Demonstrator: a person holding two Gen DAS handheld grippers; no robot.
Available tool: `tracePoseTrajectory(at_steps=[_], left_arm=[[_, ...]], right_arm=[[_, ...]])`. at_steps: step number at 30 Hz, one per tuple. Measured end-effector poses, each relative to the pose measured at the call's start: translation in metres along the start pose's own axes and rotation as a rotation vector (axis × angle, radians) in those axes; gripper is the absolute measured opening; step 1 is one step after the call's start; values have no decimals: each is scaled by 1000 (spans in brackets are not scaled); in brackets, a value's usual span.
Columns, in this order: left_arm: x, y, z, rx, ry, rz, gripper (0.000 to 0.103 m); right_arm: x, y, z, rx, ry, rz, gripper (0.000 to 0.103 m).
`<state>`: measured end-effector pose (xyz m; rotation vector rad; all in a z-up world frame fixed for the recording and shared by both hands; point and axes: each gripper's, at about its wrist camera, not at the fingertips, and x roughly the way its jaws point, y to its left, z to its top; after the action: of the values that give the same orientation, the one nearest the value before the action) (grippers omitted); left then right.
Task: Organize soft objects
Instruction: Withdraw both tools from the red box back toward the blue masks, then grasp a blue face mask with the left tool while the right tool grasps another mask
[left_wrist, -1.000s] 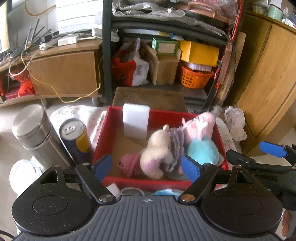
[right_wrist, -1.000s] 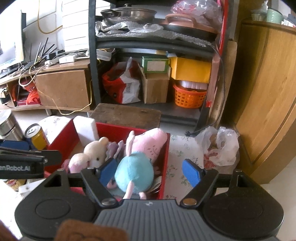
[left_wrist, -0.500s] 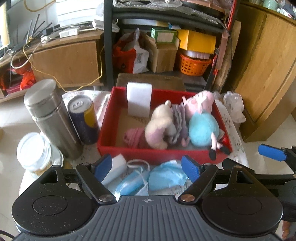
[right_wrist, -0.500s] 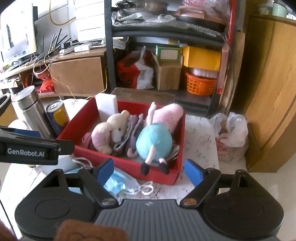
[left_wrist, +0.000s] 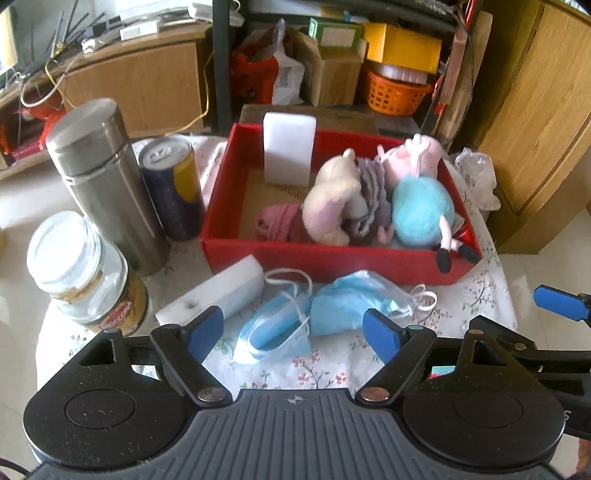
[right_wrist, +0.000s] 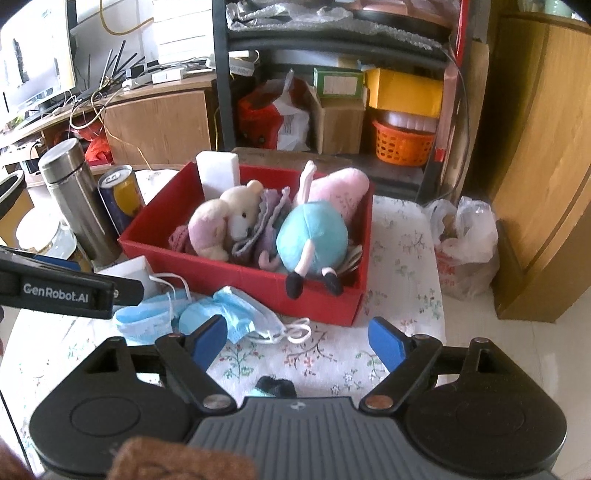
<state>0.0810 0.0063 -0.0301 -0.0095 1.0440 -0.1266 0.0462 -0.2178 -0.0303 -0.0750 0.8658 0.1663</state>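
With both the left gripper (left_wrist: 293, 334) and the right gripper (right_wrist: 297, 338) spread and empty, we judge the crumpled face masks (left_wrist: 347, 308) feather-light and limp, best pinched at a bunched fold

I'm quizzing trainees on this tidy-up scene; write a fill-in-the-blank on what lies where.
1. The plush toys lie in a ____ box.
2. The face masks lie on the floral cloth, ____ the box.
3. A white sponge stands upright ____ the box.
4. Both grippers hold ____.

Missing: red; outside; inside; nothing

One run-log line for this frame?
left gripper open | right gripper open | masks, sponge outside red box | plush toys inside
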Motion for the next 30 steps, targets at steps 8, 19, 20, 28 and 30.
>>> tracePoseTrajectory(at_steps=[8,19,20,28,30], left_arm=[[8,-2,-6,25,40,17,82],[17,17,-6,-29,89,6,83],[18,20,-5,-42,97,2,83],[39,21,-8,-60,173,-25,83],[47,15,-8,-48,187,-39,83]], right_arm=[[3,-1,-10,-8,27,2,56],[7,-5,-16,-9,52,4,57],[7,-6,-16,-8,53,4,57],[11,-10,-18,16,72,27,57],[13,-11,-20,16,76,25,57]])
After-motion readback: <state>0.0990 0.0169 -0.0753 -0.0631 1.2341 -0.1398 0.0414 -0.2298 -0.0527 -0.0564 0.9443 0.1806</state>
